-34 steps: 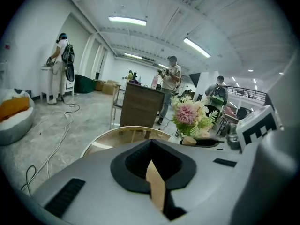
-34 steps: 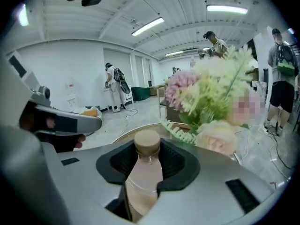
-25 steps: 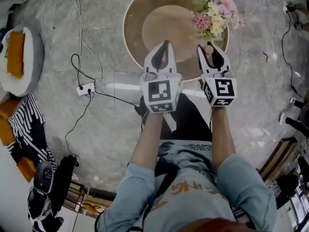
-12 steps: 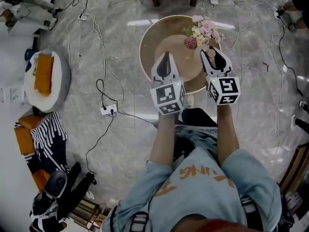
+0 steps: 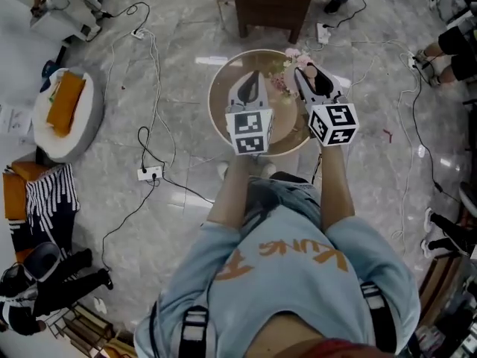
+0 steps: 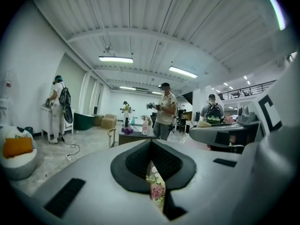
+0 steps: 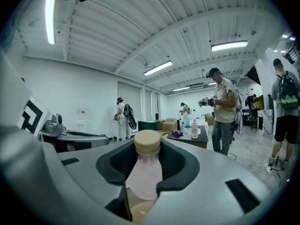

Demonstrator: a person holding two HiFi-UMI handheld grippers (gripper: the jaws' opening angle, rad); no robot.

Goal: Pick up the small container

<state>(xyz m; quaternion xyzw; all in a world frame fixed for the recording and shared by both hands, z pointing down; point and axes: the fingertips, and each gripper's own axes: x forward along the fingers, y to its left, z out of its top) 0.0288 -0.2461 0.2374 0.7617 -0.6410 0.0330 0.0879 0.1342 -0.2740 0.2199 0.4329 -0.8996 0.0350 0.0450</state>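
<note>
Small container [image 7: 144,175], a pinkish bottle with a tan cap [image 7: 147,142], sits clamped between the right gripper [image 5: 313,80] fingers, seemingly lifted over the round table [image 5: 222,129] near its far edge, beside the flowers [image 5: 282,82]. Left gripper [image 5: 252,89] fingers are together, empty. Pickup looks basically done.

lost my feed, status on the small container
Left gripper shut, empty. Right gripper shut on small container, held over round table. Flowers close by, nothing blocking.

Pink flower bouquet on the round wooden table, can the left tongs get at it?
Probably yes: the pink flower bouquet sits just ahead of the left tongs with nothing between, though their shut jaws would need opening.
</note>
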